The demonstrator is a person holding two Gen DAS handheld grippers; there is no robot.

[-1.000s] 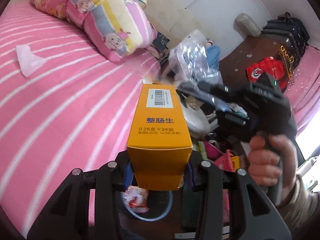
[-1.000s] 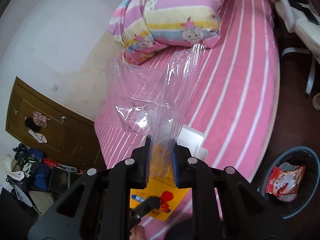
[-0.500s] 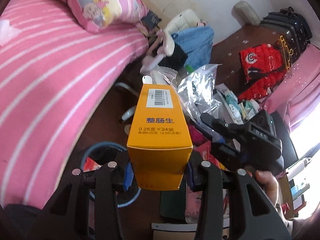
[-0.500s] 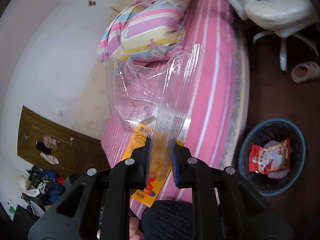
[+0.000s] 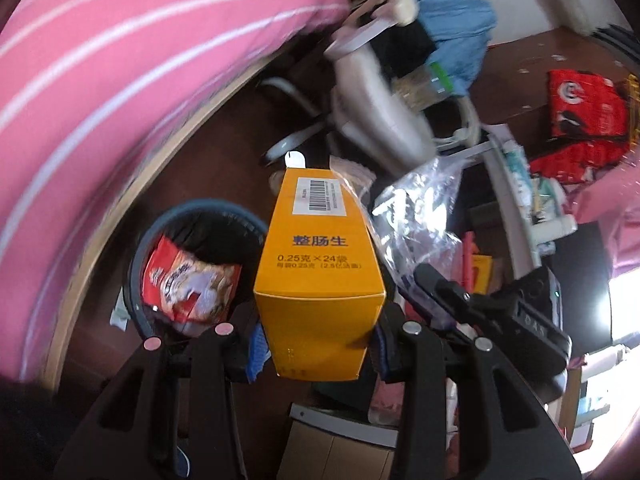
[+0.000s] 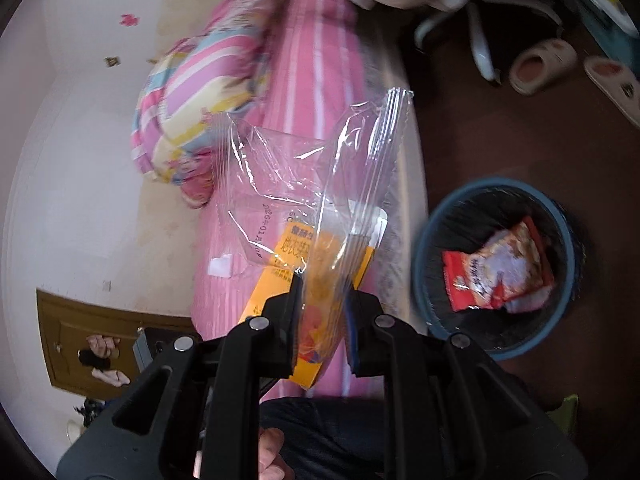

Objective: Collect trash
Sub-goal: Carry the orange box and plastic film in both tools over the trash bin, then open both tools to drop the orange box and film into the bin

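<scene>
L tool clamps orange box | R tool clamps clear bag | bin below

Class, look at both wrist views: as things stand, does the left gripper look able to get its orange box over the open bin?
Probably yes. The left gripper is shut on the orange box, and the blue bin stands open just beside it on the floor, holding only a red snack packet; nothing lies between them.

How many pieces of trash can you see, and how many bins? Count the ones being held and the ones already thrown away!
Orange box, held by the left gripper: 1
Clear plastic bag, held by the right gripper: 1
Red snack packet, lying in the bin: 1
Blue bin on the floor: 1
Total: 3 pieces of trash and 1 bin, 4 things.
</scene>
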